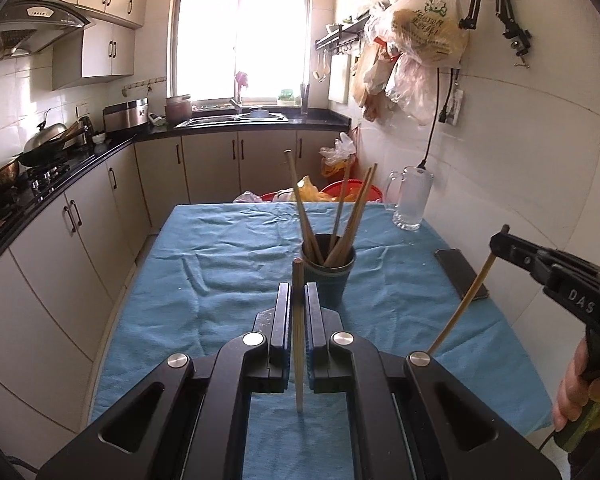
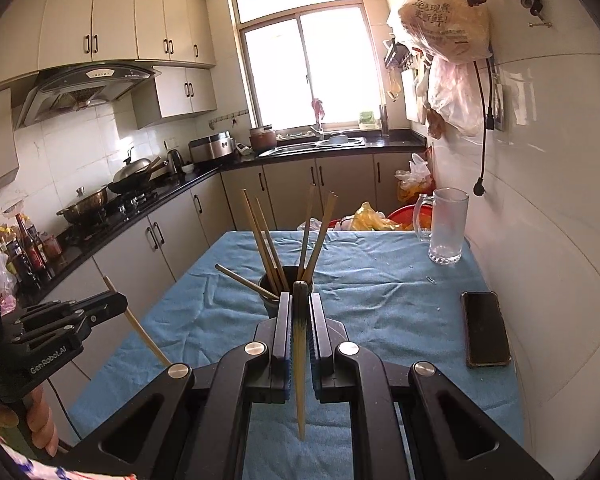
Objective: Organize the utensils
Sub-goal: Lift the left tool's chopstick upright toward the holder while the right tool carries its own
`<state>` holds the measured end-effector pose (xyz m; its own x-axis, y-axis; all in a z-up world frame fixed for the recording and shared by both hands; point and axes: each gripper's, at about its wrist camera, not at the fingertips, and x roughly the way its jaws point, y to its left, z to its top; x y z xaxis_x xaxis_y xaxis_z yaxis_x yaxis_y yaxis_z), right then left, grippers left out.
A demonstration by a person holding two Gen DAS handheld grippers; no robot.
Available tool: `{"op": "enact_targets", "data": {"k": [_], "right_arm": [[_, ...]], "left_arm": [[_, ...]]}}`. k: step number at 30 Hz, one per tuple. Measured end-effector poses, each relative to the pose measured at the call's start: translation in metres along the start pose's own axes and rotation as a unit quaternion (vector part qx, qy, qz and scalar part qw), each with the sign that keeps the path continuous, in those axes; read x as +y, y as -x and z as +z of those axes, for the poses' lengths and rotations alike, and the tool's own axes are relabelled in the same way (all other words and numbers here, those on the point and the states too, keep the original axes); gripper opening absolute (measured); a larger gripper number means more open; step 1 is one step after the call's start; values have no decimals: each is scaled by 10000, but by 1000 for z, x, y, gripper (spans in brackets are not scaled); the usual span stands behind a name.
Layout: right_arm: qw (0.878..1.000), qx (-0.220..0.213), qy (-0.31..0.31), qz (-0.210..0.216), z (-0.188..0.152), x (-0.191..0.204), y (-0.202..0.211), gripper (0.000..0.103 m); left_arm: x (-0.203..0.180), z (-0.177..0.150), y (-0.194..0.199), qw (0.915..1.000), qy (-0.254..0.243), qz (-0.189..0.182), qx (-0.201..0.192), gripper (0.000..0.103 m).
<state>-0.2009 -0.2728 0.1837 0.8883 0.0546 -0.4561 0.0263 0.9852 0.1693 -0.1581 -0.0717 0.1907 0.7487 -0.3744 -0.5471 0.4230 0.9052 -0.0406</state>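
A dark blue cup (image 1: 332,278) stands mid-table on the blue cloth (image 1: 228,264) with several wooden chopsticks (image 1: 342,216) in it. My left gripper (image 1: 298,292) is shut on one upright chopstick (image 1: 298,340), just in front of the cup. My right gripper (image 2: 300,302) is shut on a dark-tipped chopstick (image 2: 300,360), close to the cup (image 2: 270,294). Each gripper shows in the other's view: the right gripper (image 1: 500,240) at the right edge, the left gripper (image 2: 108,304) at the left edge, both above the table.
A glass mug (image 1: 412,200) stands at the far right corner by the tiled wall. A black phone (image 2: 485,328) lies on the right side of the table. Kitchen counter and cabinets (image 1: 72,216) run along the left. Red basins and bags (image 1: 340,190) sit behind the table.
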Motion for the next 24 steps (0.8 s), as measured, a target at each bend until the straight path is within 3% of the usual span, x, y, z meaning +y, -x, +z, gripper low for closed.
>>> {"op": "enact_targets", "data": {"k": [13,24], "right_arm": [[9999,69,90,36,11,5,-18,8],[9999,31,130,76,19,7,-22,8]], "left_arm": [[11,10,-8,9998,-126,181,-15,5],[13,19,-11,9998,-174,128,-31,5]]}}
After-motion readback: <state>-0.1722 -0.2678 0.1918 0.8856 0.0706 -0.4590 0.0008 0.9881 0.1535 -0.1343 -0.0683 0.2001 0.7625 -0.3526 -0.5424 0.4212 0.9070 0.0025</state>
